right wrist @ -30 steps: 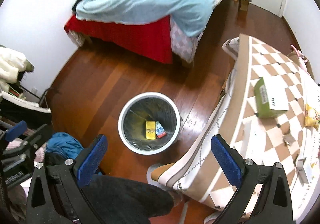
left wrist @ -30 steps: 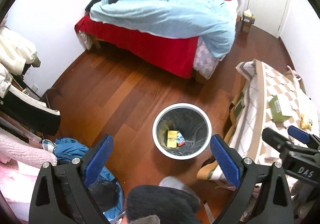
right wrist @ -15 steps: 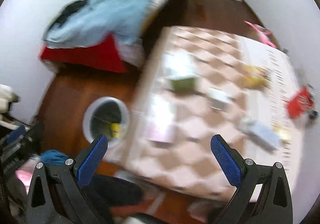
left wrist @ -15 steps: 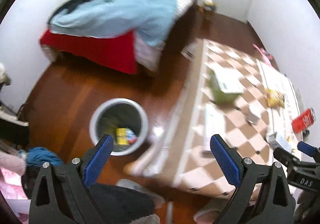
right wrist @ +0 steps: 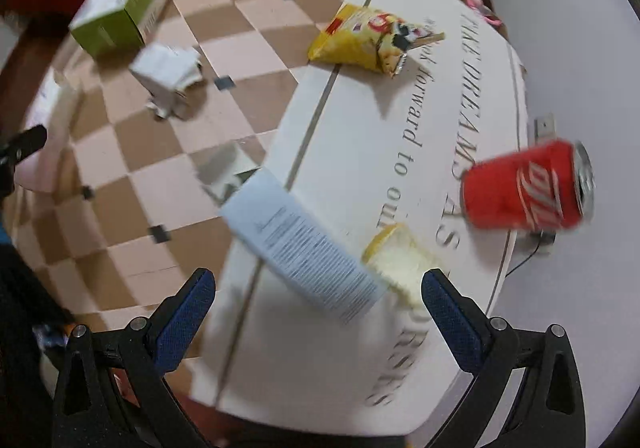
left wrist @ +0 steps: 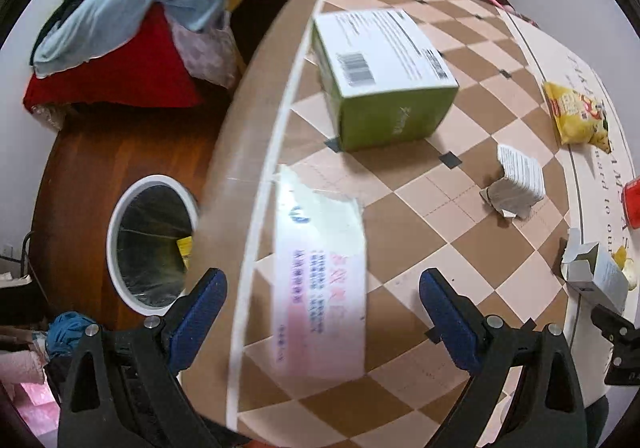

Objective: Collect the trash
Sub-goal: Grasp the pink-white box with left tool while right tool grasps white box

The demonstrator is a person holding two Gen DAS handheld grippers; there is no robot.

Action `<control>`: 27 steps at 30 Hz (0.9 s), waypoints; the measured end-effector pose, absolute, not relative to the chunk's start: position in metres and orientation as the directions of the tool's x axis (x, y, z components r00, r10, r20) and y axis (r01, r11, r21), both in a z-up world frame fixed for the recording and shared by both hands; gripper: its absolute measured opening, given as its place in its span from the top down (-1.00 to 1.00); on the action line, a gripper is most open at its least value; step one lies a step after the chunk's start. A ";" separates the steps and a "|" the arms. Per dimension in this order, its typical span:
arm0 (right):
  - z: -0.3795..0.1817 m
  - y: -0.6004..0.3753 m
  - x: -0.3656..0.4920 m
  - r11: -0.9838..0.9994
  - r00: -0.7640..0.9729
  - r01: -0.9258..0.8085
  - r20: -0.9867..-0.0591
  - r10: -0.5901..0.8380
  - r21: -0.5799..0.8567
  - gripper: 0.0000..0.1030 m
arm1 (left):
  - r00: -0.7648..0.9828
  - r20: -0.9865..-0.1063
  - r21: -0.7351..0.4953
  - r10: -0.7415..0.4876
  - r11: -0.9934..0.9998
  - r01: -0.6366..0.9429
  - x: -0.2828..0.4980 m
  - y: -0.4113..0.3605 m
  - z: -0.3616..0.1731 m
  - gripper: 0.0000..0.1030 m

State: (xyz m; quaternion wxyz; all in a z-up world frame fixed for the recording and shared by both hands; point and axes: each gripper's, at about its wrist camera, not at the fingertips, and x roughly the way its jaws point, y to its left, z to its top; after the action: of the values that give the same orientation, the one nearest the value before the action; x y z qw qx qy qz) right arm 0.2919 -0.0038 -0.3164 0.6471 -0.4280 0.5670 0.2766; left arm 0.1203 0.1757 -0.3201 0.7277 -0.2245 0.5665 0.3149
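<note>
Tablecloth reads "forward to ou…" (partly hidden); red can script blurred.

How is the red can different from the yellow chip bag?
The red can is a round metal cylinder, while the yellow chip bag is flat and crinkly. The can lies on its side near the table's wall edge; the bag lies further along the table with its end torn open. Both are on the white part of the tablecloth.

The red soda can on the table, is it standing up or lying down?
Lying on its side. The red can rests lengthwise on the white part of the table, its silver top facing sideways toward the wall. Full or empty: cannot tell.
</note>
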 end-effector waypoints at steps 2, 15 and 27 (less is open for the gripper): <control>-0.327 0.002 0.299 0.446 0.173 -0.867 -0.973 -0.154 -0.225 -1.00 | 0.161 -0.968 0.024 0.194 0.709 -0.705 0.123 0.174 -0.324 -0.90; -0.342 0.003 0.319 0.604 -0.070 -0.797 -0.993 -0.099 -0.004 0.10 | 0.195 -0.974 -0.063 0.112 0.696 -0.715 0.114 0.180 -0.328 0.16; -0.344 -0.009 0.312 0.688 -0.100 -0.724 -0.994 -0.051 0.038 -0.12 | 0.208 -0.975 -0.092 0.075 0.717 -0.691 0.112 0.136 -0.335 0.16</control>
State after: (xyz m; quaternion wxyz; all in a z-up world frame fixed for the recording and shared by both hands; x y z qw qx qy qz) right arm 0.3119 -0.0090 -0.3443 0.6089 -0.2816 0.6881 0.2765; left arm 0.1115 0.1357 -0.3354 0.7289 -0.2693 0.5719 0.2629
